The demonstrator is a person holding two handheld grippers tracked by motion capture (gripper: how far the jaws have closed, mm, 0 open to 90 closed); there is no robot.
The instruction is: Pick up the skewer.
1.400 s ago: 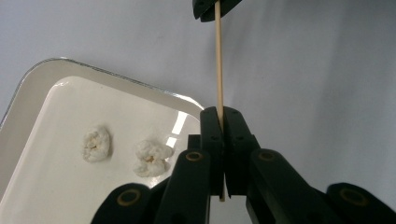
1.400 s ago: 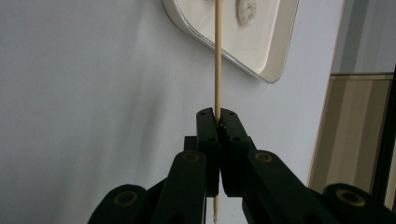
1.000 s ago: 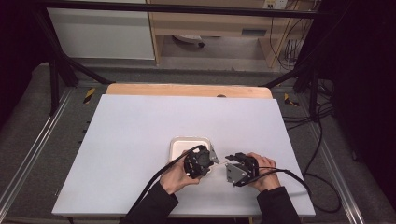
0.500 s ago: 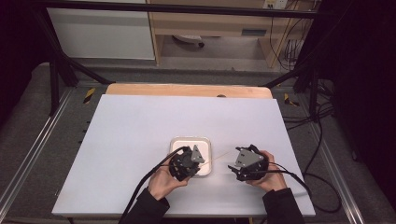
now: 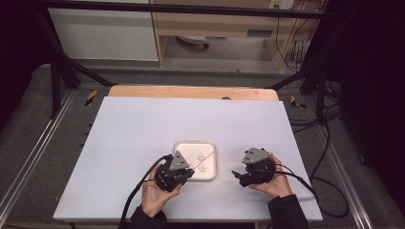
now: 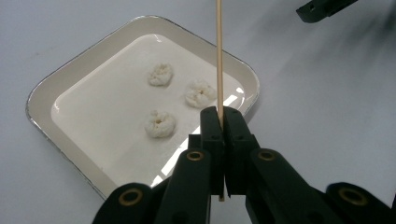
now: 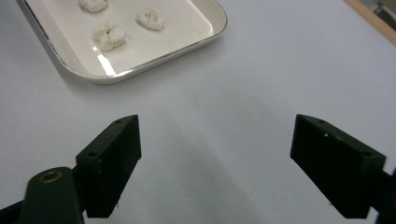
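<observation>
I am pinching a thin wooden skewer (image 6: pixel 219 56) tight in my left tongs (image 6: pixel 219 122), just short of the white tray (image 6: pixel 60 79); my right tongs (image 7: pixel 215 163) have just been opening, empty, over the tabletop (image 5: pixel 133 129). Next I am judging a spear into a dough ball (image 6: pixel 160 124).

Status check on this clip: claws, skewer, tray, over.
Left claw shut on thin wooden skewer, held over white square tray. Right claw just opened, empty, beside the tray. Three white dough pieces in tray; nothing in the way.
</observation>
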